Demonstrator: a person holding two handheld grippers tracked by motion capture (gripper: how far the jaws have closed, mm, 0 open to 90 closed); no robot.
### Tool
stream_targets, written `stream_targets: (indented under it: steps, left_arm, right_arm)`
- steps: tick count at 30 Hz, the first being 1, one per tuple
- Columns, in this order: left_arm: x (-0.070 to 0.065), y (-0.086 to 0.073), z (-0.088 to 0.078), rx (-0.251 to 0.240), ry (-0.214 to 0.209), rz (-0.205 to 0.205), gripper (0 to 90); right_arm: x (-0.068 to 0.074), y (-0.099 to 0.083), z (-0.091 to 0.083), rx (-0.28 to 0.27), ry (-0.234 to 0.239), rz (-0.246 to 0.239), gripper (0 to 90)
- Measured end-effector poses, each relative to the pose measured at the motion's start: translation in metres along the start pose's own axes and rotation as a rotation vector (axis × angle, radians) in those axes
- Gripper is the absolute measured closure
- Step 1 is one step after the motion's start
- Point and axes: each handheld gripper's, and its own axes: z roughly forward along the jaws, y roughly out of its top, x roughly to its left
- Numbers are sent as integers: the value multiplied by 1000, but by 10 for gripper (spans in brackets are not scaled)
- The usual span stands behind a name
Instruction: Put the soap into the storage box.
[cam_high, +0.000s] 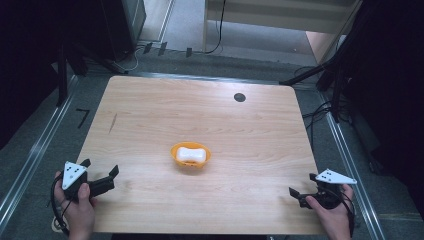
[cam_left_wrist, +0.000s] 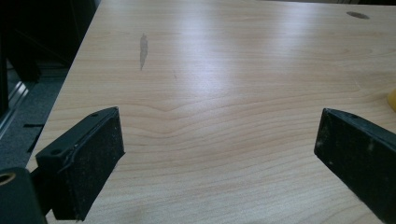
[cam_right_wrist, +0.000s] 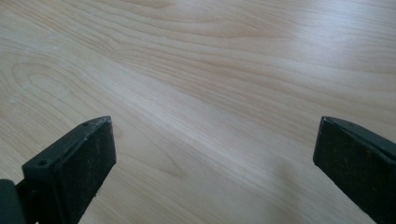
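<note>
Near the bench's middle sits the orange bowl (cam_high: 190, 156) with a white block (cam_high: 190, 154) inside.
I hold the left gripper (cam_high: 100, 172) and right gripper (cam_high: 303, 186) at the near corners, both released, jaws wide apart over bare wood, well away from the bowl.

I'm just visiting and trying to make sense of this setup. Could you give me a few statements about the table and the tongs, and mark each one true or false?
1. An orange bowl sits near the middle of the wooden table. True.
2. The bowl is empty. False: a white, bone-shaped object lies in it.
3. The left tongs are clamped on the bowl. False: they are open, near the table's front left corner, apart from the bowl.
4. The right tongs are open with nothing between their jaws. True.
5. A small dark round spot marks the table towards its far edge. True.
6. Several cups stand beside the bowl. False: nothing stands beside it.
</note>
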Motion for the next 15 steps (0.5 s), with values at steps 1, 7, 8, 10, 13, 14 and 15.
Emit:
stream_targets:
  steps: [1,7,8,10,13,14,15]
  left_arm:
    - [0,0,0,0,0,0,18]
    - [0,0,0,-5,0,-5,18]
    - [1,0,0,-5,0,-4,18]
    - [1,0,0,-5,-1,-4,18]
    - [1,0,0,-6,0,-5,18]
    - [1,0,0,-5,0,-4,18]
    - [1,0,0,-6,0,-5,18]
  right_arm:
    - [0,0,0,0,0,0,0]
    - [-10,-14,-13,-38,-31,47,0]
    - [-11,-15,-15,-42,-35,51,0]
    - [-14,-19,-19,-50,-46,60,0]
    - [-16,-22,-23,-60,-58,73,0]
    - [-18,-26,-26,-67,-65,88,0]
    - [-19,-27,-26,-73,-66,96,0]
